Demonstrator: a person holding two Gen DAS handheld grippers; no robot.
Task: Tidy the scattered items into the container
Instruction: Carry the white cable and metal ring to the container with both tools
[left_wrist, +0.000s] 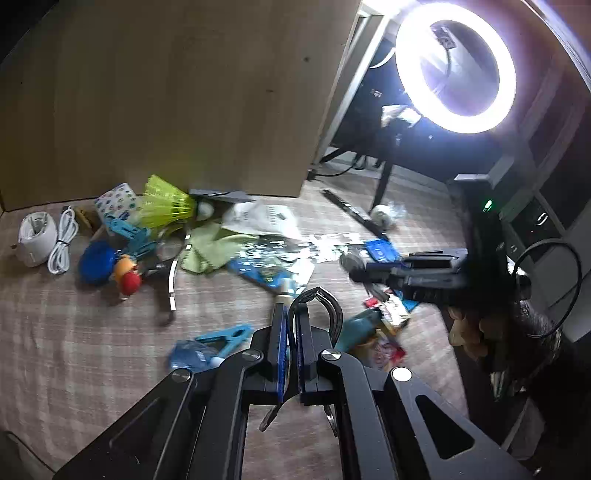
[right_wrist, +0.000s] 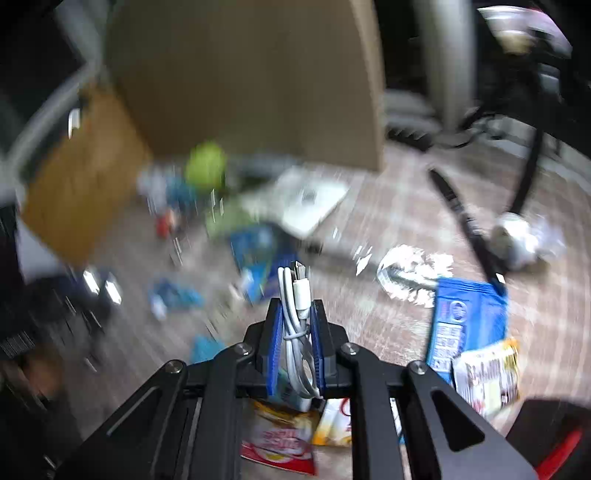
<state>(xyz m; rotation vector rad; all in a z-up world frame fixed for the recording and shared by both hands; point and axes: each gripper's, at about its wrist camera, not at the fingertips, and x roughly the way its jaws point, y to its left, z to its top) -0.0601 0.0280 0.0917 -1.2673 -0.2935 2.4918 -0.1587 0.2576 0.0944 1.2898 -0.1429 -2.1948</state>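
Nearest: left gripper (left_wrist: 291, 314) clamping down on a black clip (left_wrist: 325, 306), pads nearly meeting, clip's wire loop sticking out beyond the tips, probably being carried off the pile.

Right gripper (right_wrist: 297, 306) squeezing a coiled white cable (right_wrist: 295, 325) lengthwise between both pads, plug end poking forward; gripping the bundled middle likely keeps the coil from unwinding. Blurring heavily in the right wrist view.

Lying just below and beside: red-and-yellow snack sachets (right_wrist: 280, 443) and a blue packet (right_wrist: 465, 325), each bearing print but blurring too much for reading.

Sitting near left: 1 blue clothes peg (left_wrist: 225, 336) on the checked cloth (left_wrist: 92, 350).

Piling up farther off: yellow-green shuttlecock (left_wrist: 166, 203) and other small clutter against a wooden panel (left_wrist: 166, 92), still awaiting tidying.

Showing far left: brown cardboard (right_wrist: 85, 177), possibly the container; not managing to tell for certain.
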